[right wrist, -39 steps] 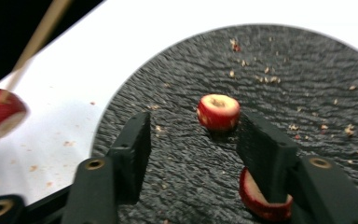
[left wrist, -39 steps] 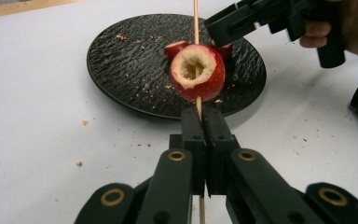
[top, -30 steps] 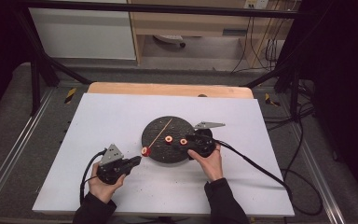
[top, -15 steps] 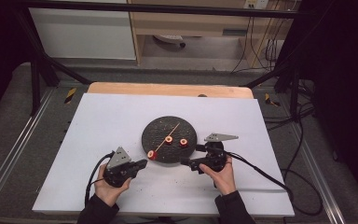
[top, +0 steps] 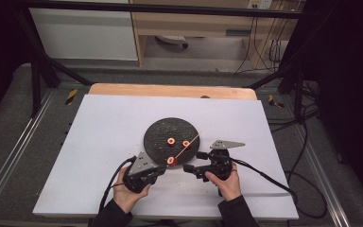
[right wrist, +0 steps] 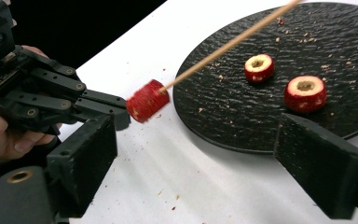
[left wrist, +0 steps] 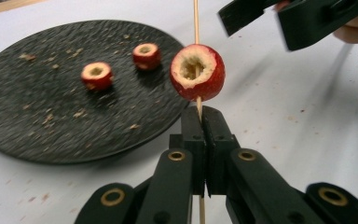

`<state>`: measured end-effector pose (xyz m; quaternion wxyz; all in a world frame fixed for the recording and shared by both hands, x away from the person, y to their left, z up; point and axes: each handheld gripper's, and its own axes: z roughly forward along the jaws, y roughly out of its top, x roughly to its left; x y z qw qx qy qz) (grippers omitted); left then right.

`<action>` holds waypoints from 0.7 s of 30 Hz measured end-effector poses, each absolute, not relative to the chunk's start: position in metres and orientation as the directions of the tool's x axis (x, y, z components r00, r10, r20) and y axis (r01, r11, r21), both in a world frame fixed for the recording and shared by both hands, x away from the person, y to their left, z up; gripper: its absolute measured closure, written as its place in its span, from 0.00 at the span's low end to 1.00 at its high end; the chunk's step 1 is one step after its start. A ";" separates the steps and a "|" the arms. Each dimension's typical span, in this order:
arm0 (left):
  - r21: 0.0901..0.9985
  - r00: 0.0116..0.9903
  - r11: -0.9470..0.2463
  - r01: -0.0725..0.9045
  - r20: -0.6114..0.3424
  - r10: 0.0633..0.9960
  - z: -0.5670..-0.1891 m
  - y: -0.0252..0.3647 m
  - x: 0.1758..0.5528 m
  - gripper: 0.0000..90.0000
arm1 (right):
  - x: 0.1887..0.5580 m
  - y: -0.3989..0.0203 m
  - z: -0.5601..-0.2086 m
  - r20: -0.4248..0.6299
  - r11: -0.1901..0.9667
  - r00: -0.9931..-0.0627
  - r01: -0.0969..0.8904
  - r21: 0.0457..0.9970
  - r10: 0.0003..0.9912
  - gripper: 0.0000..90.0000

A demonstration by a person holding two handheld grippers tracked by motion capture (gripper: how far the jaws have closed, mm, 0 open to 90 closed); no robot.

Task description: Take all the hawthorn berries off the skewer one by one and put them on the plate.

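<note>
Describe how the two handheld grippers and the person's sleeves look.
Both the left gripper and the right gripper are black, with blocky jaws on linkage arms pinned by brass-coloured rings. Each carries a grey three-cornered plate on top and trails a black cable. The person's sleeves are dark.

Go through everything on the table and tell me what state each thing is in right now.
Left gripper: shut on the skewer.
Right gripper: open, holding nothing.
Skewer: one fruit piece threaded on.
Skewered fruit piece: cored, off the plate.
Two loose fruit pieces: cored, lying on the plate.
Black plate: crumb-strewn.
</note>
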<state>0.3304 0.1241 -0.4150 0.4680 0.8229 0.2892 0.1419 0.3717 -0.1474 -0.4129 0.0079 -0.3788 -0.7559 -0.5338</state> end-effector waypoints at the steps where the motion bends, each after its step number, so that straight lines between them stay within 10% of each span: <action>1: 0.853 0.796 -0.402 0.334 -0.027 0.604 -0.415 0.119 0.330 0.98 | 0.371 -0.147 -0.413 0.421 0.139 -0.713 0.582 0.801 0.560 0.20; 21: 0.856 0.824 -0.428 0.290 0.004 0.566 -0.419 0.088 0.320 0.98 | 0.372 -0.147 -0.418 0.525 0.128 -0.684 0.662 0.739 0.507 0.63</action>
